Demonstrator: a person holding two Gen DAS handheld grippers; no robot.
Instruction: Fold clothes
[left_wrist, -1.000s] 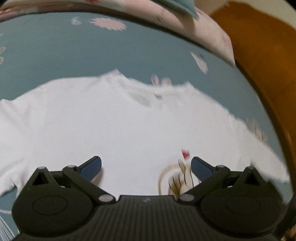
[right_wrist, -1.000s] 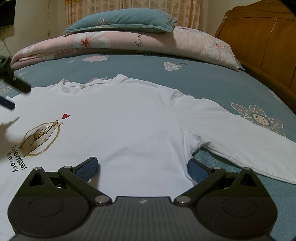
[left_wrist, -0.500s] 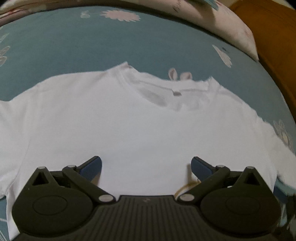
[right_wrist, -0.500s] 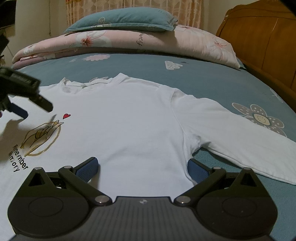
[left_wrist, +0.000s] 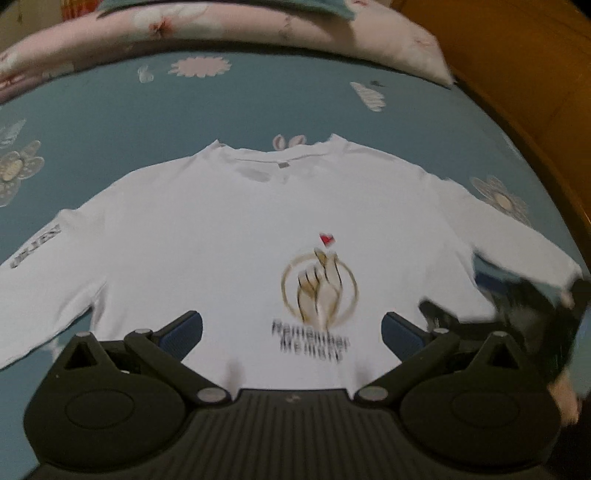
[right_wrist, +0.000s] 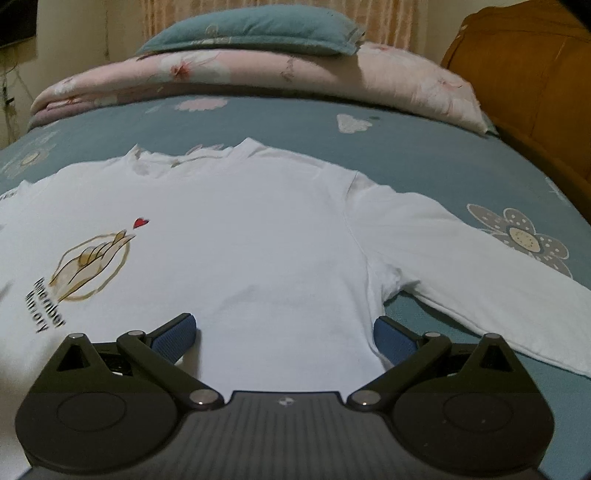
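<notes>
Here my left gripper (left_wrist: 291, 328) hangs with jaws spread wide above the white shirt (left_wrist: 236, 236), which lies flat on the teal bed sheet (left_wrist: 110, 110) ahead; only this view shows both sleeves. My right gripper (right_wrist: 284, 332) is likewise spread and empty, and its view alone shows the teal pillow (right_wrist: 251, 29).

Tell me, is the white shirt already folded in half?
No, the white shirt lies spread flat on the bed with its sleeve stretched out sideways.
</notes>
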